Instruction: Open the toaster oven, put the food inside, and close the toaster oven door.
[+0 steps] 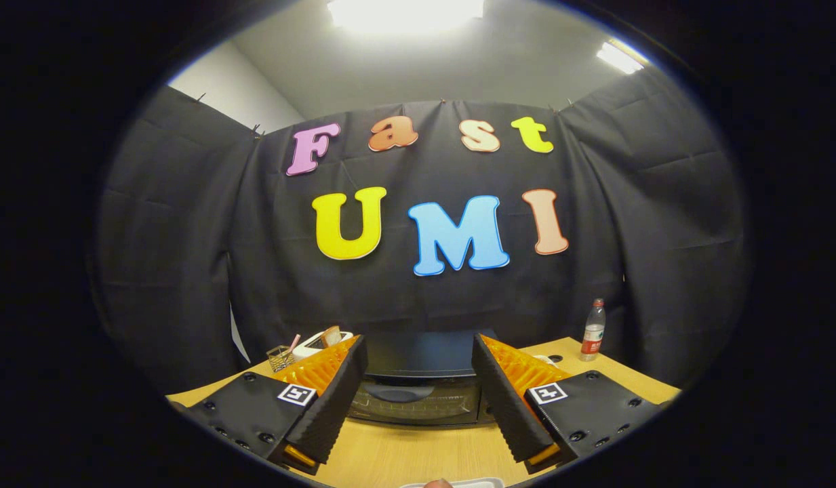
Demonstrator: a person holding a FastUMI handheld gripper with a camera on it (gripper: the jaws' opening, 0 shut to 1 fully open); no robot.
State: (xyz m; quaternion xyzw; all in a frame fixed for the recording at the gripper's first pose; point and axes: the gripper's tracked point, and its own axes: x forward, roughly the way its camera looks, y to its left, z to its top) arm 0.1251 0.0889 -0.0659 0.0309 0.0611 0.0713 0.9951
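1. Gripper view: gripper point(419, 379) held above the wooden surface point(418, 454), fingers spread wide, nothing between the pads, touching nothing.
2. Framed in the gap between the fingers, just beyond their tips: the toaster oven point(418, 390), dark, standing on the surface against the booth's black cloth wall, door shut, curved handle across the top of its glass front.
3. Nearest the camera, below the fingers: the rim of a white tray point(482, 482) with a small brownish piece of food point(437, 483) on it; too little visible to tell what kind.
4. Beyond the left finger, beside the oven: a small wire basket point(279, 357) and a white dish point(323, 340) holding some items, too small to identify.
5. Beyond the right finger, well apart from the oven: a plastic bottle point(593, 330) with a red cap, upright near the back edge of the surface.
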